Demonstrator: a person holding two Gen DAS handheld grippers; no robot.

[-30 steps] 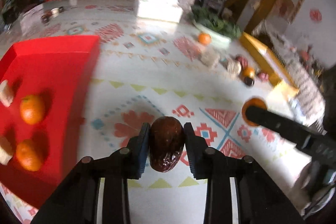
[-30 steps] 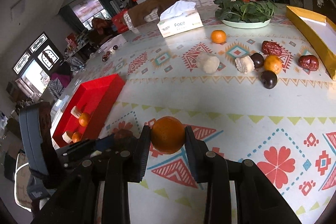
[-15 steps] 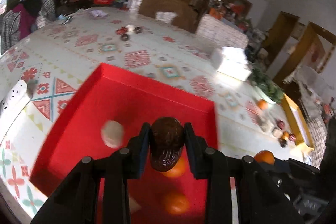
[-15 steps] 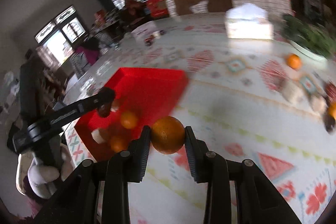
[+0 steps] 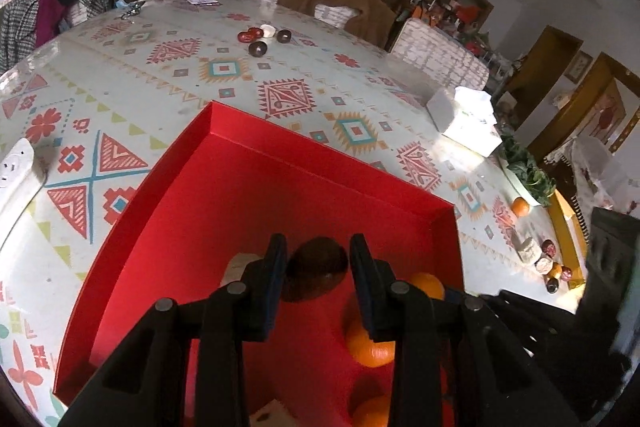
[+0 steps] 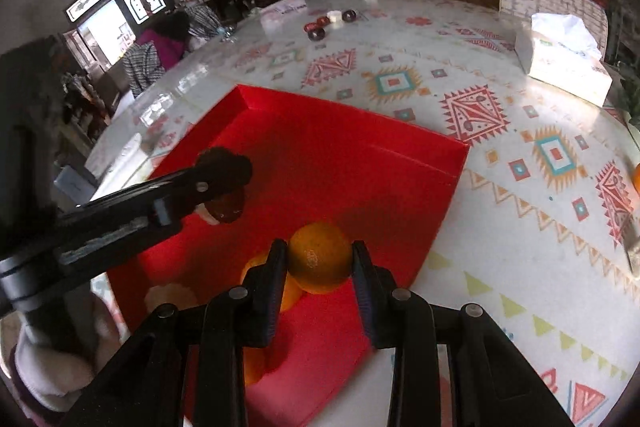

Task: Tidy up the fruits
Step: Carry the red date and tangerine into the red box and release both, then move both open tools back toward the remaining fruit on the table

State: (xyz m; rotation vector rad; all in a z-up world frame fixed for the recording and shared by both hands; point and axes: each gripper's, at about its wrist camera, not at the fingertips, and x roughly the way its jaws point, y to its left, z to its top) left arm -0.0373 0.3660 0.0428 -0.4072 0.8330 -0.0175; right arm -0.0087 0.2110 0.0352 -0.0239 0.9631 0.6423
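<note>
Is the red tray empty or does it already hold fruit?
Not empty. The red tray holds oranges and pale pieces under the grippers.

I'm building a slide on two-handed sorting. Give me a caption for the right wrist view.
Right gripper holds an orange over the red tray; left gripper carries a dark date.
</note>
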